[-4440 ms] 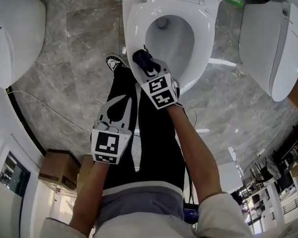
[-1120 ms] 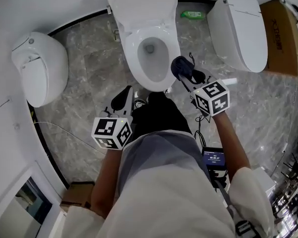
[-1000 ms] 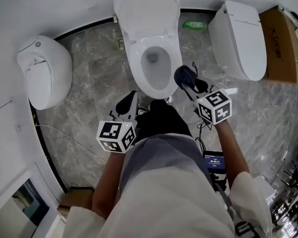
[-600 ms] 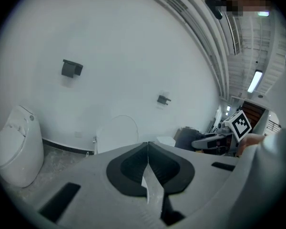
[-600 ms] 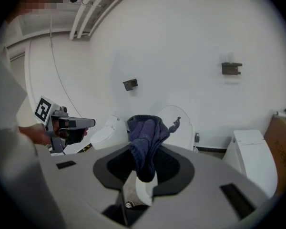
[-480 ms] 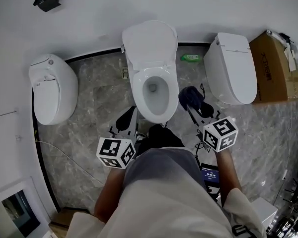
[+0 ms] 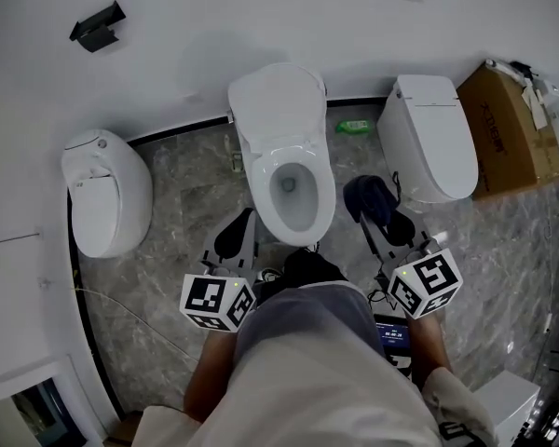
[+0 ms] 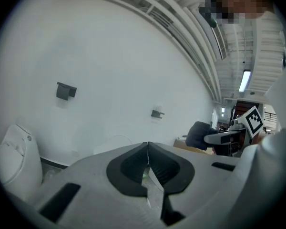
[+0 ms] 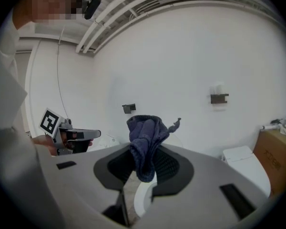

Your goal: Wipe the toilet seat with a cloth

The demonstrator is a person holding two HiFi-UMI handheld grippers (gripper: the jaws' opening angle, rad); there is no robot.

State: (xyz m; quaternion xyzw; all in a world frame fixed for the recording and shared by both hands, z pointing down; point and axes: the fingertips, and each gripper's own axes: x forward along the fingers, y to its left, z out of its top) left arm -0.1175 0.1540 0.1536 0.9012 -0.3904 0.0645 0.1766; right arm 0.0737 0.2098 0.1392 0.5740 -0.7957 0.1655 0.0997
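While you stand at the front edge of the toilet seat [image 7: 263,198], your right gripper [image 9: 144,165] is clamped on the dark blue cloth [image 9: 145,135], which bunches up above the jaws. In the head view the cloth is clear of the seat, over the grey floor [image 7: 186,184] just beside the seat's right edge. Your left gripper [image 8: 148,157] is closed tight, jaws meeting on nothing, off the seat's front-left corner.

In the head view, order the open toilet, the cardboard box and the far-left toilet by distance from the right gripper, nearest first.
1. The open toilet, just left of the right gripper gripping the cloth.
2. The cardboard box, right, by the wall.
3. The far-left toilet, beyond the open one.
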